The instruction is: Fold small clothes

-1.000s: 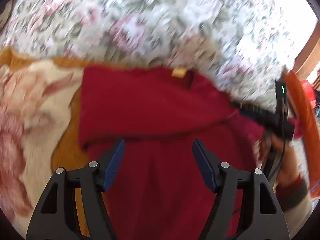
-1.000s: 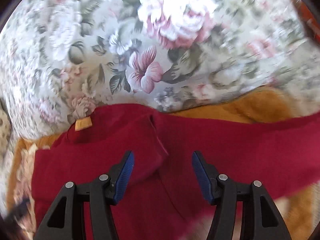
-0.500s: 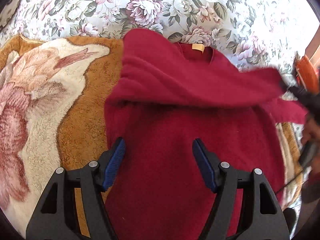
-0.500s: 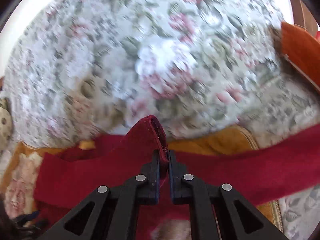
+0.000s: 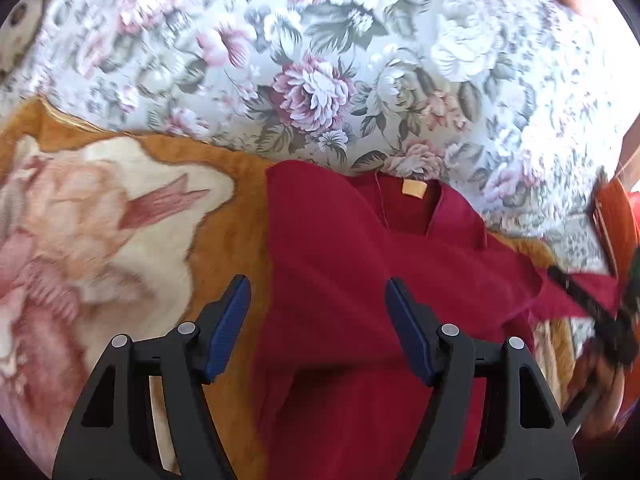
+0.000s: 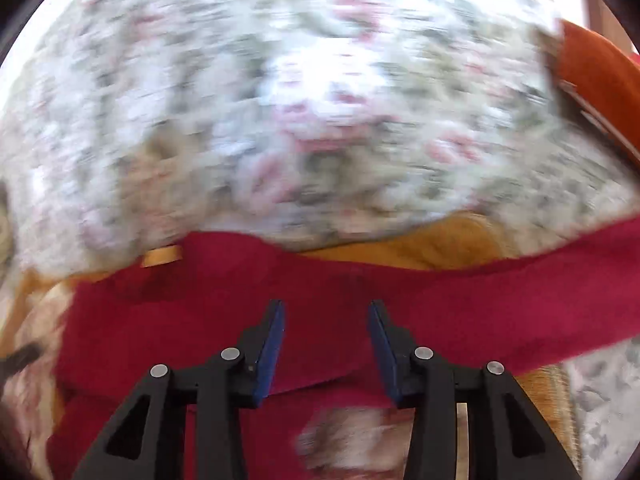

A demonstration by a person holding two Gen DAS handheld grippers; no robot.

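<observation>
Red sweater (image 5: 352,280) — lying across the centre and lower half of the left wrist view, neck opening toward the top, with an orange-yellow label (image 5: 414,189) at the collar; one sleeve folded across the chest, the other stretching off toward the right edge. It rests on an orange plush blanket (image 5: 228,216) with a cream and pink motif at the left of the frame, and above that lies a floral bedspread (image 5: 320,60). Left gripper (image 5: 318,322), bottom centre: blue pads wide apart, nothing between them, hovering over the sweater's left edge. Right gripper (image 6: 326,338), bottom centre of its own blurred view: jaws have just been opening — pads now apart, the red cloth lying below them, not pinched. An orange object (image 6: 600,80) sits at the upper right of that view.
</observation>
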